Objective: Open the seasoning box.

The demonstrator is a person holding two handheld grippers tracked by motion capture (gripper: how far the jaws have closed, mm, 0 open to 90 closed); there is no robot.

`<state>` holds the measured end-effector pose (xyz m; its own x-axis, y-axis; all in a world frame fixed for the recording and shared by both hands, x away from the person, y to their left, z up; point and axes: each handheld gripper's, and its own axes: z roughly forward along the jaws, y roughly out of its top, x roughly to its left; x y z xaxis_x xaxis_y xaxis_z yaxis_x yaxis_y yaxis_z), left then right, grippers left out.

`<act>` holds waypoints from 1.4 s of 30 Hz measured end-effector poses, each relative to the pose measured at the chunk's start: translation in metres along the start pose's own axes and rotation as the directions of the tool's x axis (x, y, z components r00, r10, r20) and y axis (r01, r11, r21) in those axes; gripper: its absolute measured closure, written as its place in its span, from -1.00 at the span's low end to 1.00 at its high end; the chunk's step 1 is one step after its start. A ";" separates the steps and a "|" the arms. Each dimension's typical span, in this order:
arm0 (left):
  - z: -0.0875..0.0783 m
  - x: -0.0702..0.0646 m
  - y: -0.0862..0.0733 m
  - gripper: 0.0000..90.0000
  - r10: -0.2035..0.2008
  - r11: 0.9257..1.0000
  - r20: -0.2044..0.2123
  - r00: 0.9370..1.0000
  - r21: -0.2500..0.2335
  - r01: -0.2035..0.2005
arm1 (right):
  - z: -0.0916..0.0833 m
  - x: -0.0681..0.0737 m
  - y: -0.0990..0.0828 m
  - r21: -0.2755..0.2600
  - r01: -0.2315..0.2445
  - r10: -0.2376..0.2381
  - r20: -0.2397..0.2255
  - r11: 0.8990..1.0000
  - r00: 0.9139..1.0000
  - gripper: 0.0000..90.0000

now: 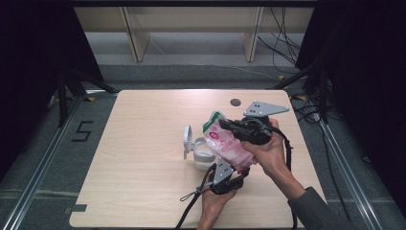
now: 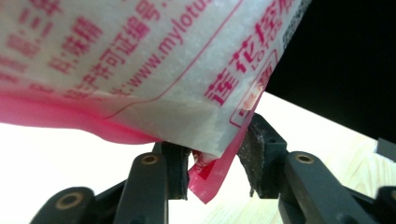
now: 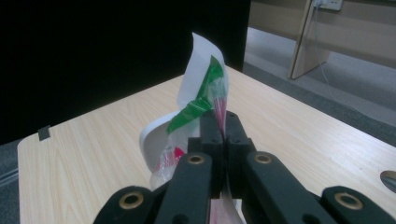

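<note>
A clear bag (image 1: 229,144) of white granules, printed pink with a green top, is held tilted above the table. My right gripper (image 1: 224,124) is shut on the bag's top edge (image 3: 212,88), its jaws (image 3: 224,135) pressed together on the film. My left gripper (image 1: 229,171) sits under the bag's low end. Its jaws (image 2: 212,170) stand apart, with the bag's pink bottom corner (image 2: 205,179) hanging between them and brushing the left one. A white jar (image 1: 204,158) with its flip lid (image 1: 187,140) up stands just left of the bag.
The wooden table (image 1: 143,167) has a round cable hole (image 1: 235,102) at the back. Cables trail from both grippers toward the front edge. Shelving legs and loose cables stand on the floor beyond the table.
</note>
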<state>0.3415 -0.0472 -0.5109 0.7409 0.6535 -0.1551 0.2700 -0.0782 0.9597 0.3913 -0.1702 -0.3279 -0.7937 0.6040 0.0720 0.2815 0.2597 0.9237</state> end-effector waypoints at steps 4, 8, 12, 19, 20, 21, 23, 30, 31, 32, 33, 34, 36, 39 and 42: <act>0.000 0.002 -0.001 0.32 -0.027 0.999 0.002 1.000 0.020 0.027 | -0.003 -0.003 -0.005 -0.025 -0.005 0.004 -0.002 1.000 1.000 1.00; -0.001 0.002 -0.001 0.15 -0.059 0.998 -0.005 0.998 0.023 0.059 | -0.006 -0.002 -0.010 -0.048 -0.013 0.012 -0.007 0.999 1.000 1.00; -0.004 0.001 -0.004 -0.01 -0.085 0.996 -0.032 0.996 0.017 0.086 | -0.013 -0.004 -0.016 -0.086 -0.047 0.046 -0.012 0.995 0.999 1.00; -0.010 0.004 -0.004 -0.25 -0.118 0.993 -0.078 0.990 0.014 0.119 | -0.019 -0.014 -0.033 -0.117 -0.099 0.096 -0.025 0.988 0.995 1.00; -0.012 0.004 -0.004 -0.31 -0.123 0.991 -0.095 0.988 0.031 0.127 | -0.018 -0.015 -0.038 -0.126 -0.115 0.112 -0.029 0.985 0.993 1.00; -0.011 0.005 -0.005 -0.32 -0.135 0.990 -0.089 0.987 0.023 0.137 | -0.018 -0.014 -0.040 -0.119 -0.140 0.137 -0.029 0.983 0.990 1.00; -0.010 0.005 -0.007 -0.32 -0.161 0.987 -0.066 0.985 0.005 0.162 | -0.015 -0.017 -0.045 -0.122 -0.117 0.115 -0.021 0.986 0.993 1.00; -0.016 0.008 -0.006 -0.34 -0.151 0.988 -0.097 0.984 0.016 0.153 | -0.023 -0.031 -0.072 -0.138 -0.155 0.159 0.019 0.978 0.987 1.00; -0.016 0.009 -0.006 -0.33 -0.153 0.988 -0.088 0.984 0.009 0.154 | -0.026 -0.033 -0.077 -0.135 -0.166 0.172 0.035 0.977 0.984 1.00; -0.017 0.009 -0.006 -0.33 -0.154 0.988 -0.091 0.984 0.011 0.155 | -0.029 -0.033 -0.081 -0.151 -0.179 0.187 0.043 0.972 0.981 1.00; -0.017 0.010 -0.005 -0.33 -0.154 0.988 -0.094 0.984 0.012 0.156 | -0.033 -0.035 -0.082 -0.164 -0.173 0.182 0.046 0.971 0.982 1.00; -0.017 0.010 -0.005 -0.33 -0.154 0.988 -0.093 0.984 0.017 0.157 | -0.037 -0.037 -0.086 -0.183 -0.157 0.169 0.050 0.971 0.984 1.00; -0.017 0.009 -0.005 -0.33 -0.159 0.987 -0.085 0.984 0.015 0.161 | -0.043 -0.038 -0.090 -0.179 -0.174 0.186 0.053 0.968 0.981 1.00; -0.018 0.007 -0.003 -0.33 -0.151 0.988 -0.072 0.986 0.010 0.152 | -0.050 -0.036 -0.094 -0.185 -0.197 0.209 0.051 0.963 0.977 1.00; -0.023 0.004 0.000 -0.34 -0.139 0.990 -0.067 0.988 0.009 0.140 | -0.059 -0.036 -0.100 -0.186 -0.167 0.179 0.052 0.968 0.982 1.00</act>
<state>0.3303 -0.0268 -0.5065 0.6531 0.7069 -0.2714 0.3766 0.0077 0.9263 0.3601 -0.2623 -0.4004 -0.7012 0.6792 0.2170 0.3049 0.0106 0.9523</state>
